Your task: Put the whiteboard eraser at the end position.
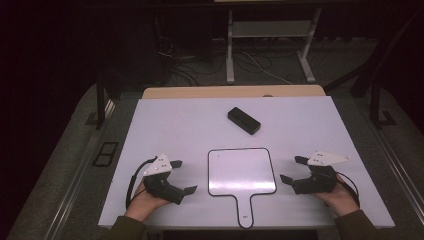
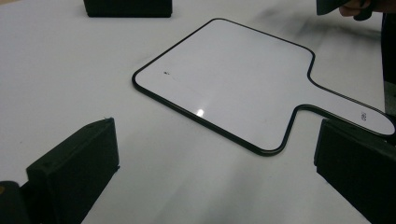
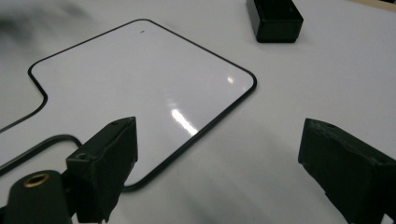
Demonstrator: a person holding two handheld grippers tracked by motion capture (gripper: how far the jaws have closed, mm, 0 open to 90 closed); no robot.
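A paddle-shaped whiteboard (image 1: 241, 171) with a black rim lies flat at the table's front centre, its handle (image 1: 245, 212) pointing toward the front edge. A small dark mark (image 2: 166, 73) sits near one corner of it. Beyond it lies a black rectangular block (image 1: 244, 120). My left gripper (image 1: 184, 176) rests just left of the board, open and empty, with its jaws facing the board (image 2: 224, 79). My right gripper (image 1: 292, 169) hangs just right of the board, also open with nothing between its jaws. In the right gripper view the board (image 3: 140, 79) spreads ahead, the block (image 3: 274, 18) beyond it.
The white tabletop (image 1: 165, 120) ends close behind both hands at its front edge. A wooden strip (image 1: 200, 92) borders the far side. Beyond stand metal table legs (image 1: 230, 50) and loose cables on the dark floor. Bare table surface surrounds the block.
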